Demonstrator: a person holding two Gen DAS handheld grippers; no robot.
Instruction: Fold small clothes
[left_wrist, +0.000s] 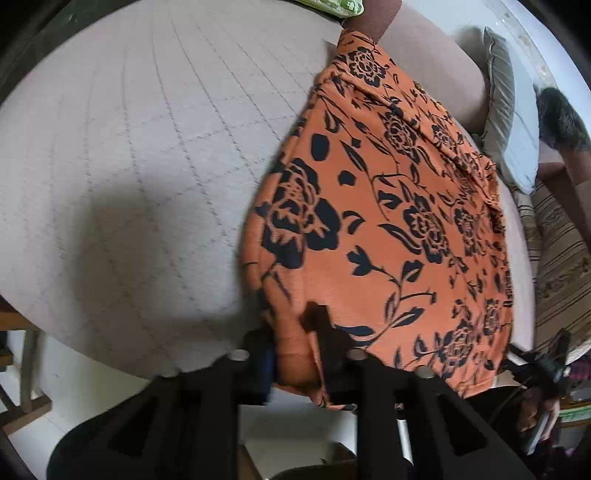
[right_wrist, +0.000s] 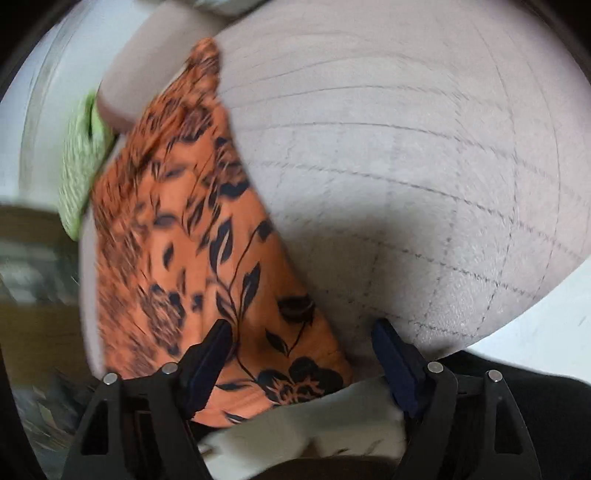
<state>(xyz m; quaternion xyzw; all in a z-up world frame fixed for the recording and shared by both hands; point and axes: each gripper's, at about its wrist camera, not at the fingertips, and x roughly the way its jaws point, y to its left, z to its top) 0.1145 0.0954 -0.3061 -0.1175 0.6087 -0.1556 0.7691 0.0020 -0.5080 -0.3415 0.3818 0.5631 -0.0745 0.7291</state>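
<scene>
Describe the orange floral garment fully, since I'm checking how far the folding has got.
The orange floral garment is soft knit-looking fabric printed with black roses and leaves. It lies mostly flat, slightly rumpled, on the quilted grey surface, reaching its near edge. The left hand-held gripper pinches a bunched near corner; the right hand-held gripper stands open over the other corner.

Pale quilted mattress (left_wrist: 147, 166), orange black-flowered garment (left_wrist: 388, 229) spread on it, possibly a green cloth (right_wrist: 79, 173) alongside

Orange garment (left_wrist: 388, 229) — black floral print — lies spread on quilted cushion (left_wrist: 147, 166).
</scene>
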